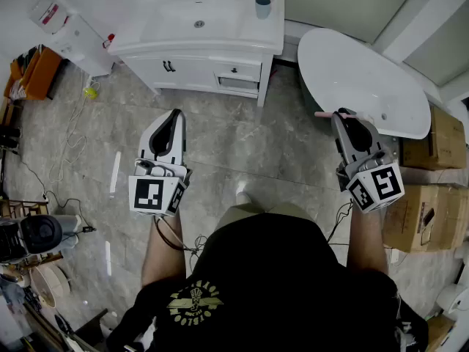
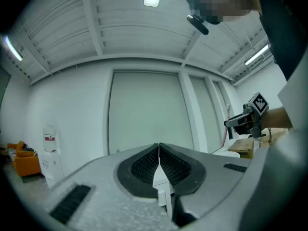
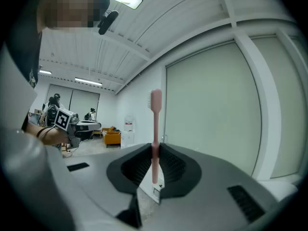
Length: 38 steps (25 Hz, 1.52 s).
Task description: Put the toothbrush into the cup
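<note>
A pink toothbrush [image 3: 155,124] stands upright between the jaws of my right gripper [image 3: 155,150], which is shut on its handle, brush head at the top. In the head view the right gripper [image 1: 342,116] is held out above the floor beside the bathtub, and the toothbrush [image 1: 323,114] pokes out to its left. A blue-grey cup [image 1: 263,7] stands far ahead on the right corner of the white sink counter [image 1: 220,31]. My left gripper [image 1: 174,114] is held out over the floor, its jaws pressed together on nothing [image 2: 159,148].
A white oval bathtub [image 1: 374,86] lies ahead on the right, with cardboard boxes [image 1: 432,196] beyond it. The vanity cabinet [image 1: 212,72] stands under the sink. A water dispenser [image 1: 66,31] and orange seats [image 1: 33,72] are at the far left. Cables [image 1: 69,145] run across the grey floor.
</note>
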### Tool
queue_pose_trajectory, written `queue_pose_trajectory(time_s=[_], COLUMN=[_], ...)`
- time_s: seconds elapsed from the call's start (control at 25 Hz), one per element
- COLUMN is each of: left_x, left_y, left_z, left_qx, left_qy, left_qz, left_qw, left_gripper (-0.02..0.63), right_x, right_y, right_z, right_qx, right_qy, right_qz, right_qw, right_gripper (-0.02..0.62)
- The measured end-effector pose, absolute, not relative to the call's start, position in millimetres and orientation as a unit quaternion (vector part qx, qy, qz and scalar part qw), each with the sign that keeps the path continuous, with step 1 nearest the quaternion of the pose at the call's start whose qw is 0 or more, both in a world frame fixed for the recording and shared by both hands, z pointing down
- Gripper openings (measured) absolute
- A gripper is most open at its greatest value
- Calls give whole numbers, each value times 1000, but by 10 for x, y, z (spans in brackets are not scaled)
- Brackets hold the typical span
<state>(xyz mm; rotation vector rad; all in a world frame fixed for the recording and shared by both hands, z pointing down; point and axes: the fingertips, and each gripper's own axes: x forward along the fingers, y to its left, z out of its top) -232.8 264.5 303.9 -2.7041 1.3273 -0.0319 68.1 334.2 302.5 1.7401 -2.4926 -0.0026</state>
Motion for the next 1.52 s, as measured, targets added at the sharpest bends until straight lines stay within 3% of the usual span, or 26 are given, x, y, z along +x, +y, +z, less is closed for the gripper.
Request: queue_pose_trajectory(time_s=[0.56,1.52], left_x=[-2459,-1671], left_y=[2343,1158], left_z=[3158,3605], left_qx=[-903,-912], left_qy=[428,410], left_qz=[2,-34], left_qw=[36,-1], left_gripper=[15,15], right_x=[567,1119], right_y=[3082,1774], right_z=[3067,3294], right_qx=[576,554], right_qy=[-816,-829], right_qz=[26,36], right_qw=[29,65], right_gripper=[51,51])
